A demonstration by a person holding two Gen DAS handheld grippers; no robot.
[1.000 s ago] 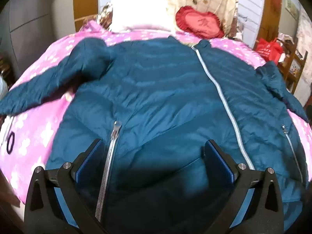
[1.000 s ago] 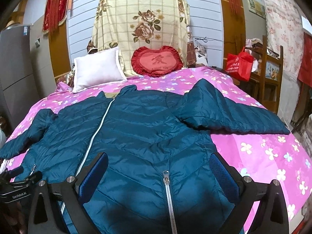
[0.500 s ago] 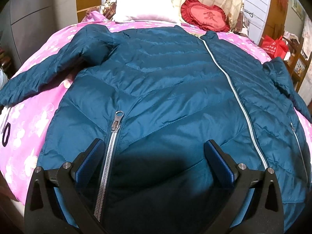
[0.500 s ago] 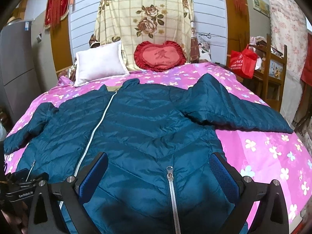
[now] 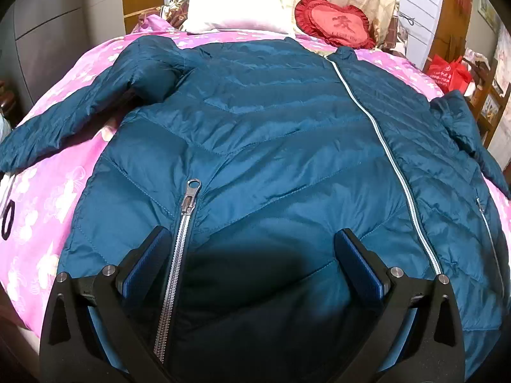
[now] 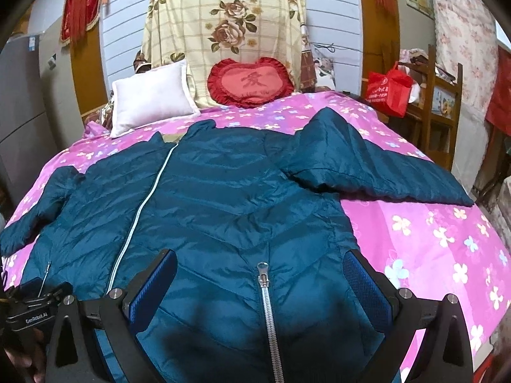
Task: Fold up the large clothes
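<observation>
A teal quilted jacket [image 5: 255,146] lies face-up and zipped across a bed with a pink flowered cover [image 6: 431,233], its collar toward 12 o'clock and its hem toward 6. In the left wrist view its main zipper [image 5: 383,146] runs from about 1 o'clock down to 4 o'clock, and one sleeve [image 5: 64,118] stretches out toward 9 o'clock. In the right wrist view the other sleeve [image 6: 367,169] lies spread toward 3 o'clock, resting on the cover.

The left tool [image 5: 252,265] hangs just above the lower front of the jacket, fingers spread wide and grasping nothing; a pocket zipper [image 5: 182,249] runs just inside its 9 o'clock finger. The right tool [image 6: 260,284] is likewise released, with the other pocket zipper [image 6: 266,312] running down midway between its fingers. Whether either tool touches the fabric cannot be told.

Beyond the collar, at 12 o'clock, a white pillow [image 6: 153,95] and a red heart-shaped cushion [image 6: 250,83] lean against a rose-patterned cloth [image 6: 223,22]. A red bag [image 6: 388,87] sits at 2 o'clock beside a wooden shelf [image 6: 444,95].
</observation>
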